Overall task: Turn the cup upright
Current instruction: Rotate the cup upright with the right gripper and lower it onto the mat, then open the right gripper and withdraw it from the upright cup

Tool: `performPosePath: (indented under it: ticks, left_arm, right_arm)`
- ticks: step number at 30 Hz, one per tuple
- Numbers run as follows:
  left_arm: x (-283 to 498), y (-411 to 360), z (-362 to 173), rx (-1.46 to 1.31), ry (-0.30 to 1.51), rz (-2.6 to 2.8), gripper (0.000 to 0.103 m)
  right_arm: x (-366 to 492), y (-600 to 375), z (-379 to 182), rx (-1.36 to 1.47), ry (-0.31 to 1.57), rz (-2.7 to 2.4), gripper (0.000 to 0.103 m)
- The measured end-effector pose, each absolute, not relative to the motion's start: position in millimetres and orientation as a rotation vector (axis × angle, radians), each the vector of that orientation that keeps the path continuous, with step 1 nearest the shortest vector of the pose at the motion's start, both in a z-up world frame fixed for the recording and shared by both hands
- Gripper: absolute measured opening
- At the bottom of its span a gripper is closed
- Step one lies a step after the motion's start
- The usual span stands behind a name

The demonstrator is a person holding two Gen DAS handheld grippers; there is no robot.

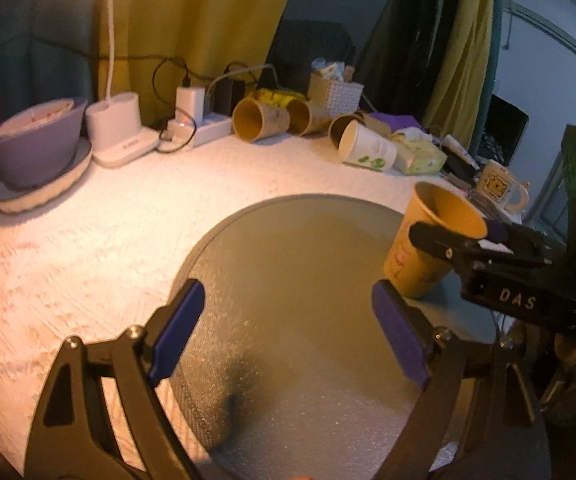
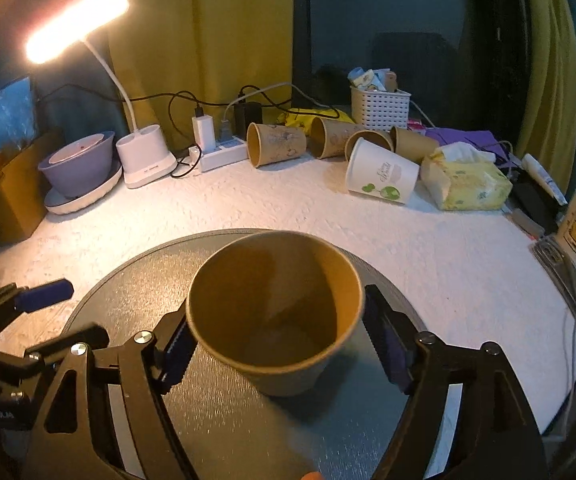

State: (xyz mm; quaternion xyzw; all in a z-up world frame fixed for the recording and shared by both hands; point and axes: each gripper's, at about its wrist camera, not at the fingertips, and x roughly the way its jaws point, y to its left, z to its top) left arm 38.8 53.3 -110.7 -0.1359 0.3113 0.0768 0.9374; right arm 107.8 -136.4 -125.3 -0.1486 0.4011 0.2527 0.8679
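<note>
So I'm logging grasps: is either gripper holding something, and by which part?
The right gripper holds the brown paper cup by its upper side walls, near the rim. The left gripper is empty.

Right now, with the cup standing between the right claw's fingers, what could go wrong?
1. The brown paper cup sits tilted near the edge of the round grey mat; a crooked release by the right claw could tip it.
2. Its thin wall may dent if squeezed.
3. The open left claw hovers close and could bump it.
</note>
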Motion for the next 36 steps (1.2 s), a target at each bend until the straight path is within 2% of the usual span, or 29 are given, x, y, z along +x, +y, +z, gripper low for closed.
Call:
performPosePath:
  ticks: [17, 36]
  left_arm:
    - [13, 33, -73, -0.209, 0.466, 0.095, 0.087]
    - [-26, -2, -18, -0.092, 0.268, -0.009, 0.087]
  right_arm:
    - [53, -178, -91, -0.261, 0.814, 0.441, 0.080]
    - [2, -199, -14, -0.233, 0.595, 0.377, 0.080]
